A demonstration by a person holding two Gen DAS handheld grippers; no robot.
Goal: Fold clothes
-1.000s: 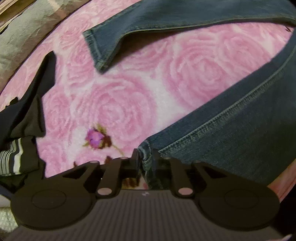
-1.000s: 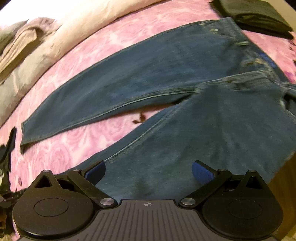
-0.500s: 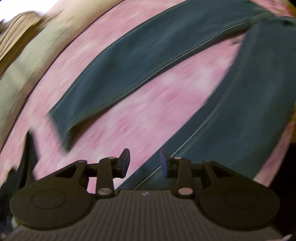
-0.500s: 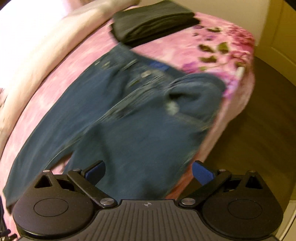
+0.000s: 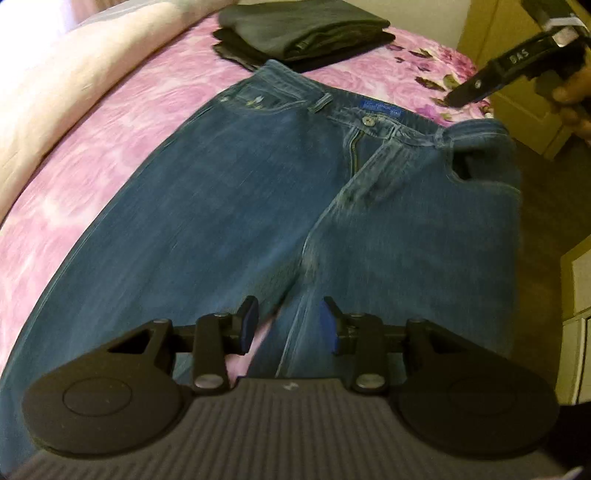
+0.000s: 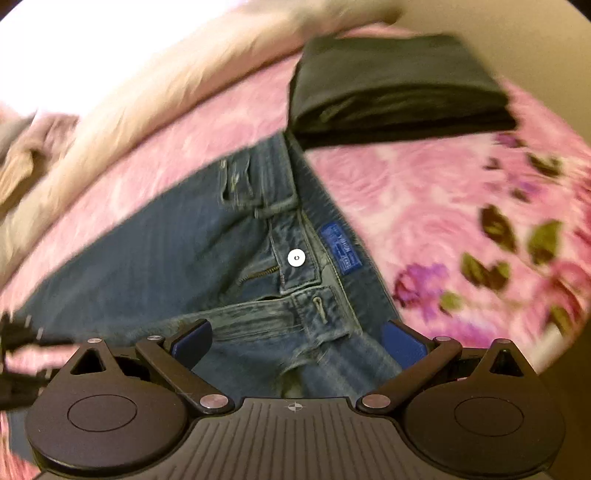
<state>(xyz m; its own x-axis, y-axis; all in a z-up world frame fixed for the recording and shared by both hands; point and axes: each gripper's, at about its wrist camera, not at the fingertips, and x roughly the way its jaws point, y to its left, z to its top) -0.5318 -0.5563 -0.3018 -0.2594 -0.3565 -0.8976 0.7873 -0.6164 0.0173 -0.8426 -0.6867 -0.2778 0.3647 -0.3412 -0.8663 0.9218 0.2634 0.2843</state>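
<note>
- Denim jeans point(image 5: 236, 206) lie spread face up on the pink rose-print bed blanket point(image 5: 122, 110), filling the middle of the left wrist view, waistband toward the top, button point(image 6: 296, 257) undone and fly partly open.
- One hip of the jeans, at the right of that frame, hangs over the bed's edge above the dark floor.
- A neatly folded dark garment point(image 5: 306, 33) sits at the top centre, just beyond the waistband; judged from this, at least one piece is already done.
- The jeans themselves show no fold yet: both legs run down and out of the lower frame, so the whole fold looks still ahead.
- The left tongs point(image 5: 288, 326) hover above the crotch seam, low in the frame; their jaws have just been opening and now stand at a narrow gap with nothing gripped between them.
- The right tongs point(image 6: 297, 345) stand wide apart over the waistband near the fly, low centre of their own view, pads clear of the cloth.
- A likely next step is taking the waistband or one hip to bring one leg over the other.
</note>
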